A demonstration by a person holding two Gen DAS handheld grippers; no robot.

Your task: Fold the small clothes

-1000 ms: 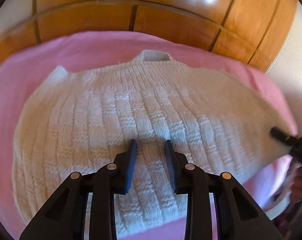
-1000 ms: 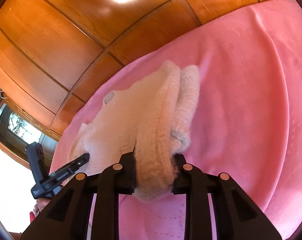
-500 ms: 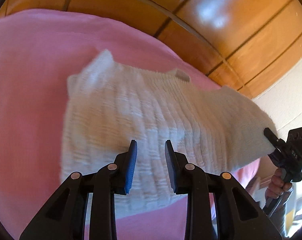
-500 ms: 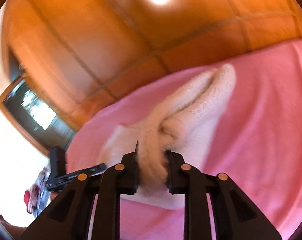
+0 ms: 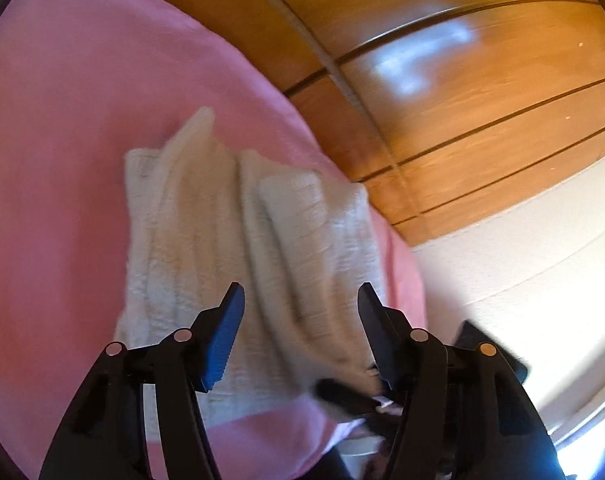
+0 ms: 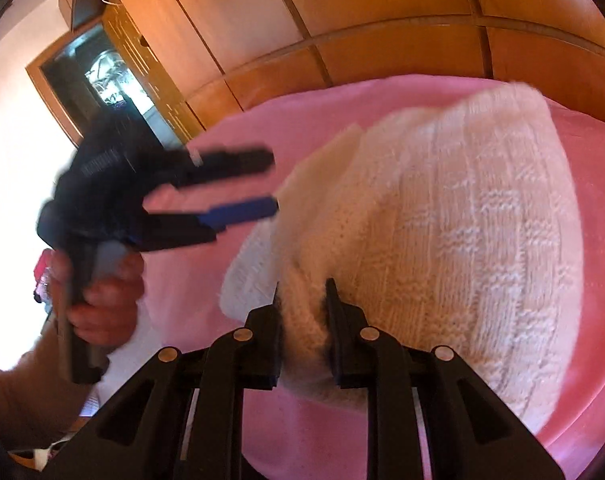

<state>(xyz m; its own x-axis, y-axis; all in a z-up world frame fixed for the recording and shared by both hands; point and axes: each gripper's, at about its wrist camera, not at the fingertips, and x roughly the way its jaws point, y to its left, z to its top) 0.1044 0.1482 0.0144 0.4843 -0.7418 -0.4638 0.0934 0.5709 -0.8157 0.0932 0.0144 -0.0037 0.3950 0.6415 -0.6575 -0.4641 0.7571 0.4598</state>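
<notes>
Since both fisheye feeds are smeared with motion blur, I can't make out much knit detail on the cream-white knitted sweater [image 5: 206, 240], and my left gripper [image 5: 300, 300] blocks its near edge. The sweater lies on the pink bedspread [image 5: 54, 160], partly doubled over, with its long axis running from my grippers toward the glossy wooden wardrobe panels [image 5: 482, 92] behind it. My left gripper hovers over the sweater with its jaws spread wide, holding nothing. My right gripper [image 6: 302, 292] is clamped narrow on a bunched fold of the sweater at its near end, the fabric bulging up past the fingers. My left hand [image 6: 98, 296] is on the handle, blurred, beside the sweater.
</notes>
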